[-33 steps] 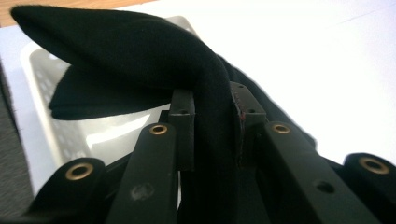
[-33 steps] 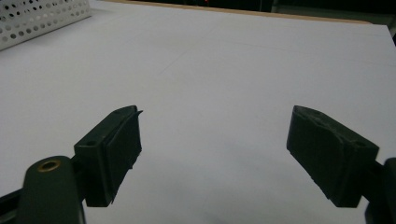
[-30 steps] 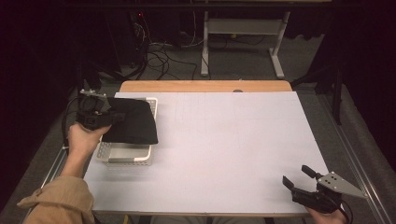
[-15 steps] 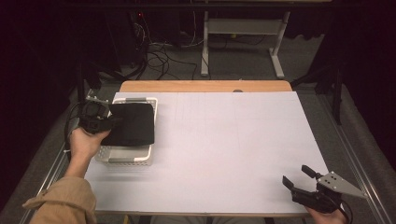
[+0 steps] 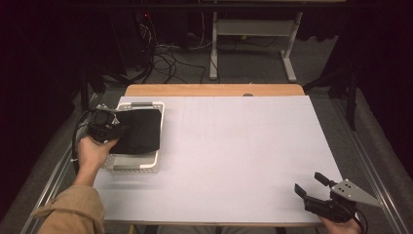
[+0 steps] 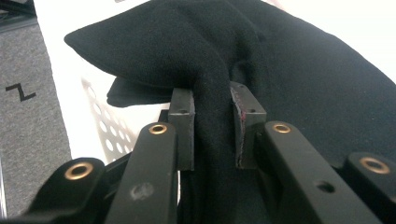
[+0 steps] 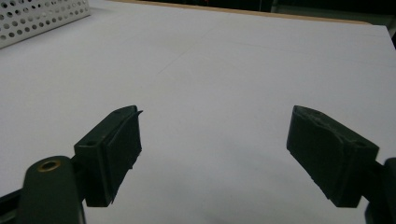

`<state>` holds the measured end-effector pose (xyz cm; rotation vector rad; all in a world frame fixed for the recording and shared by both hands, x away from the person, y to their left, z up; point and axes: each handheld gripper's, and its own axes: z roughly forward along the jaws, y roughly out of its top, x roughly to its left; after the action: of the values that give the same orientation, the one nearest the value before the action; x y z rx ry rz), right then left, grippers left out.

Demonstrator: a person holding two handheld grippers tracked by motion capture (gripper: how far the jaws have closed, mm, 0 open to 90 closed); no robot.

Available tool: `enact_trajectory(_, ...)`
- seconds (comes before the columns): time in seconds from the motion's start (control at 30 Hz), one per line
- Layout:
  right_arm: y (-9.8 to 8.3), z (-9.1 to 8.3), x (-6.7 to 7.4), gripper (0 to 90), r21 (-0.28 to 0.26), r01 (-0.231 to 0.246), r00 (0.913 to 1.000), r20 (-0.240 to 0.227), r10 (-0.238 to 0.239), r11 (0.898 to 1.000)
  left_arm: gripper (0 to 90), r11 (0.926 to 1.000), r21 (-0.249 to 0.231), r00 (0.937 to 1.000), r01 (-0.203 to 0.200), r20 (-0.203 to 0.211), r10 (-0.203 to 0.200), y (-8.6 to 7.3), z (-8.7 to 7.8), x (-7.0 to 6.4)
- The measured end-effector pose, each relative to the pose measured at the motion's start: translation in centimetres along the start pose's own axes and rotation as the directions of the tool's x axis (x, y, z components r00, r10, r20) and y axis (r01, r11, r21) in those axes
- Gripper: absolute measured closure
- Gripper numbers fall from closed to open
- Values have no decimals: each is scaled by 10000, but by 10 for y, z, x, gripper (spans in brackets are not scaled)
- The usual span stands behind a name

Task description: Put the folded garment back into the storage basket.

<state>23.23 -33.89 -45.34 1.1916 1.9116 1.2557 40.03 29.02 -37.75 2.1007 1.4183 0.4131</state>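
- Your left gripper (image 6: 211, 126) is clamped on a bunched fold of the black cloth (image 6: 289, 79); the pads pinch it from both sides, and the fabric spreads up and away past the jaw tips.
- In the high view the left gripper (image 5: 118, 130) grips the cloth (image 5: 141, 130) at its near-left edge, so the cloth extends away from the jaws over the white basket (image 5: 146, 168).
- Against the earlier frames, the cloth has come down: it hung as a wider sheet spilling past the basket's right rim, and now it sits lower and tucked within the rims, touching the basket.
- Your left hand (image 5: 92, 152) has sunk with it, beside the basket's left wall.
- The cloth lies roughly flat, its long axis running along the basket's length, from the near end toward the far end of the table (image 5: 243, 146).
- Your right gripper (image 7: 215, 154) stands open with nothing between the jaws, just bare table (image 7: 224, 70) ahead and the basket's perforated corner (image 7: 42, 18) far to the jaws' left.
- In the high view the right gripper (image 5: 311, 185) has kept its spot at the near right corner, well apart from the basket.
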Motion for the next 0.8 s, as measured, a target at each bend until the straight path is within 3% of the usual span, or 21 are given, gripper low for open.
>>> enact_trajectory(0.57,0,0,1,184,8,91,10000,-16,-91,10000,711,9997,251,10000,-9,39,8,-5,19,-4)
enact_trajectory(0.8,0,0,1,184,14,100,9999,-54,-99,9999,709,9987,502,9999,42,-165,-34,-4,23,-6)
